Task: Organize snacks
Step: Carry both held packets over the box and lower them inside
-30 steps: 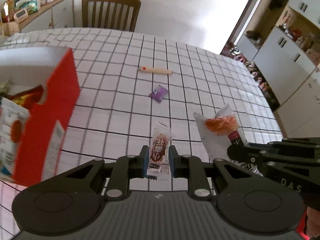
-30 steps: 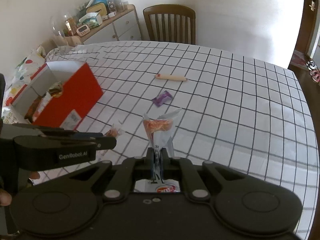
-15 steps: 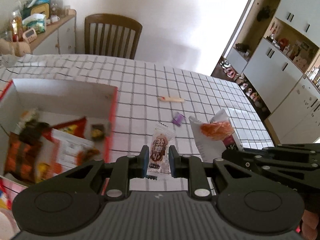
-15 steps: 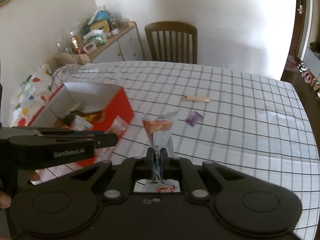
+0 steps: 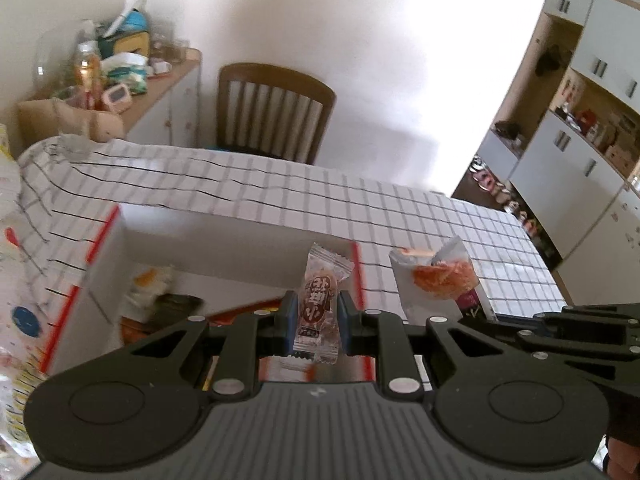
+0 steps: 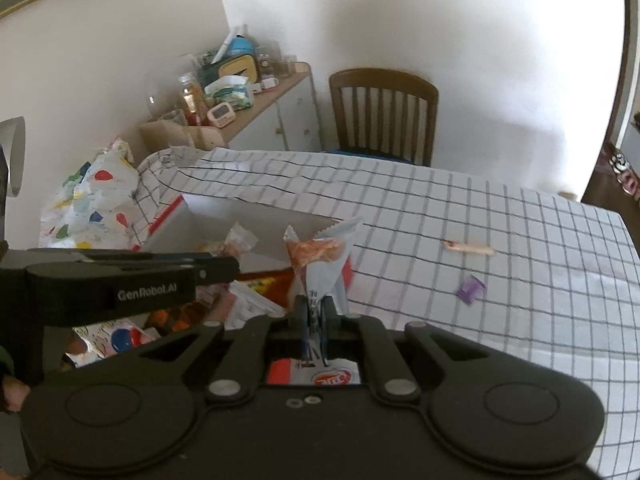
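The bench (image 6: 520,216) wears a checked cloth. On it, a red box (image 6: 168,212) sits left of the right gripper (image 6: 315,312); a purple wrapper (image 6: 471,288) and a tan stick (image 6: 468,246) lie to its right.

Left gripper (image 5: 315,320) is held level, its two fingers pinched onto a small brown wrapped candy (image 5: 320,304). Right gripper (image 6: 316,314) sits just beside it on the right, fingers clamped tight on a white chip packet (image 6: 320,264) standing upright.

— Where have both grippers gone?
— Up and leftward, from the checked tablecloth (image 6: 480,216) to above the open red-and-white cardboard box (image 5: 224,232) (packets inside showing now).
— And that box?
— It sits closer beneath them than before.
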Demonstrator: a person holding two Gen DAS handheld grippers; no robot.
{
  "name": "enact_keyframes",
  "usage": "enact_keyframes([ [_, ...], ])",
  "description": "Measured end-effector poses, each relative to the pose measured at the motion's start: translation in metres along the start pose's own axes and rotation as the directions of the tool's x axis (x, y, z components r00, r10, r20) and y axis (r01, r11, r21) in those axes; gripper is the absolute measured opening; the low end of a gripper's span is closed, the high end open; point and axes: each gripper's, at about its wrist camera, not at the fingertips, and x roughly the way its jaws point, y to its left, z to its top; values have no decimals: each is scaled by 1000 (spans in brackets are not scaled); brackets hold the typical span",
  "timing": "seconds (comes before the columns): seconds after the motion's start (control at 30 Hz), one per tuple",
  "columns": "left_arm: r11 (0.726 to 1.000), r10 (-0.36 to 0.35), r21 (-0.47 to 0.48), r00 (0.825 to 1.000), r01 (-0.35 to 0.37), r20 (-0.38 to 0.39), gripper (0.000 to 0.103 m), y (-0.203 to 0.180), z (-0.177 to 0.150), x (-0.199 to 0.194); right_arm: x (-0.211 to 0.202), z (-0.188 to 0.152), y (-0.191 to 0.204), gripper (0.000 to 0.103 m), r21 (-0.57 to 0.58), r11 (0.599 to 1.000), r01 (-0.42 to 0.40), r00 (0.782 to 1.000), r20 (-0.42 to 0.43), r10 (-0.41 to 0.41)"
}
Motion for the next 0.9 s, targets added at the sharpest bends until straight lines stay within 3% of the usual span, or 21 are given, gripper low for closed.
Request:
enact_keyframes([
  [0.47,991,131,-22,991,-131,-36,21,89,16,20,51,25,58,5,26,999,-35,999,-26,36],
  [0.9,981,189,-17,976,-192,-106,21,127,16,67,107,25,91,5,112,991,-68,992,-96,79],
])
